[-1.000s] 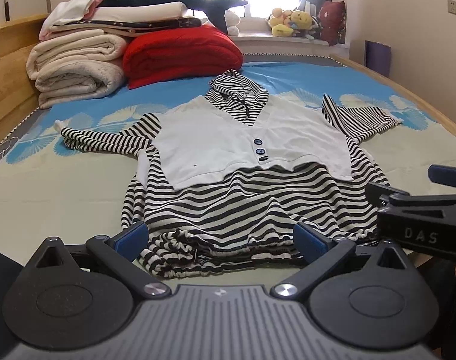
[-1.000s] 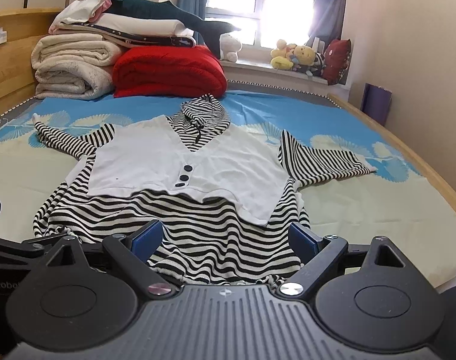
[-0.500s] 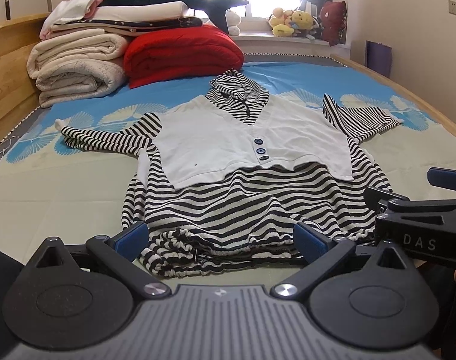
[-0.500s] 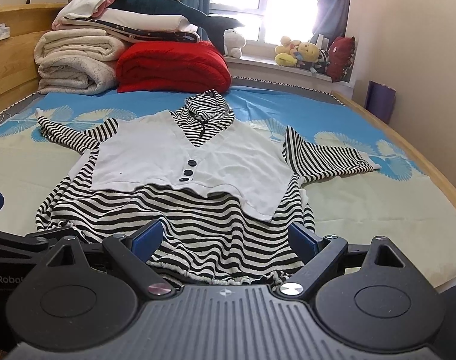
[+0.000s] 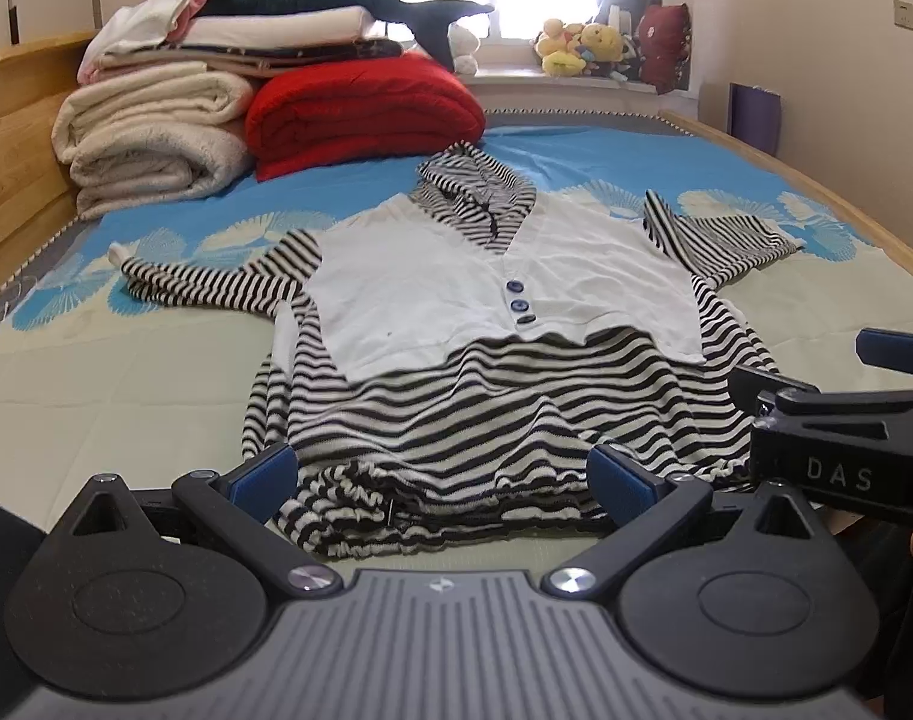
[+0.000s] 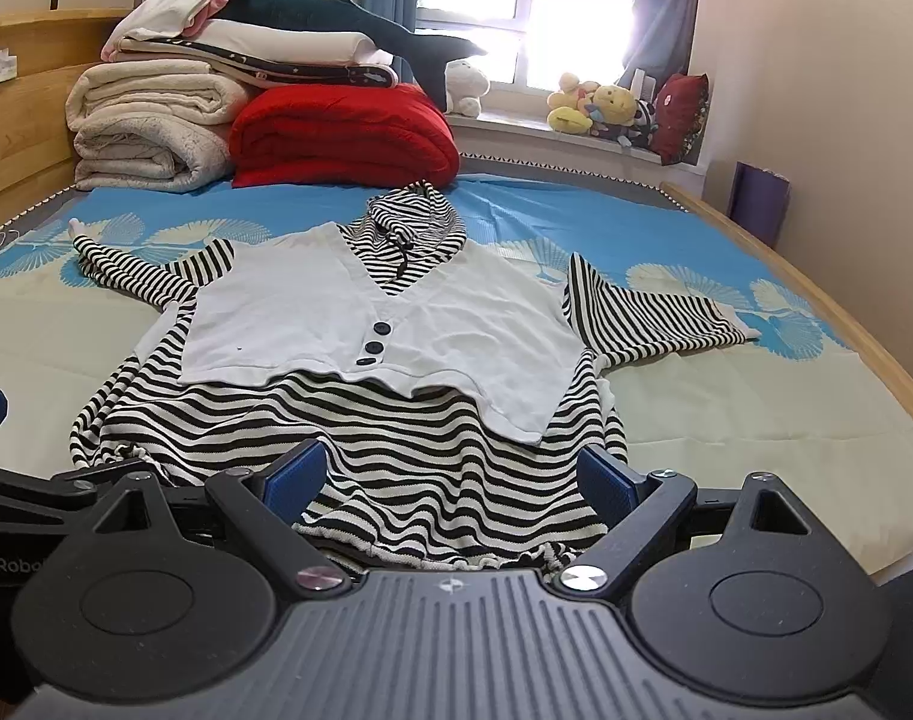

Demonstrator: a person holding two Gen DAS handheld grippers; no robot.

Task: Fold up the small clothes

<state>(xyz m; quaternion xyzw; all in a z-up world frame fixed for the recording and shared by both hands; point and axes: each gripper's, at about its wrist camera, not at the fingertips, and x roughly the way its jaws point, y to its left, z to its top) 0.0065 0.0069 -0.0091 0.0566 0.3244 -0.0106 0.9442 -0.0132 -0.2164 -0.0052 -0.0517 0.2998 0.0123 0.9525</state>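
Note:
A small black-and-white striped hooded top [image 5: 504, 396] with a white buttoned front panel lies face up on the bed, sleeves spread; it also shows in the right wrist view [image 6: 396, 420]. My left gripper [image 5: 441, 471] is open and empty, its blue pads on either side of the gathered hem's left part. My right gripper [image 6: 453, 474] is open and empty over the hem's right part. The right gripper also shows in the left wrist view [image 5: 840, 414] at the right edge.
Folded cream blankets [image 5: 150, 138], a red quilt [image 5: 360, 114] and a stack with a plush shark lie at the bed's far left. Plush toys [image 6: 606, 108] sit on the windowsill. The wooden bed edge [image 6: 840, 324] runs along the right.
The right gripper has risen and tilted a little, so the garment sits lower in its view. The left gripper has barely moved. The garment has not moved.

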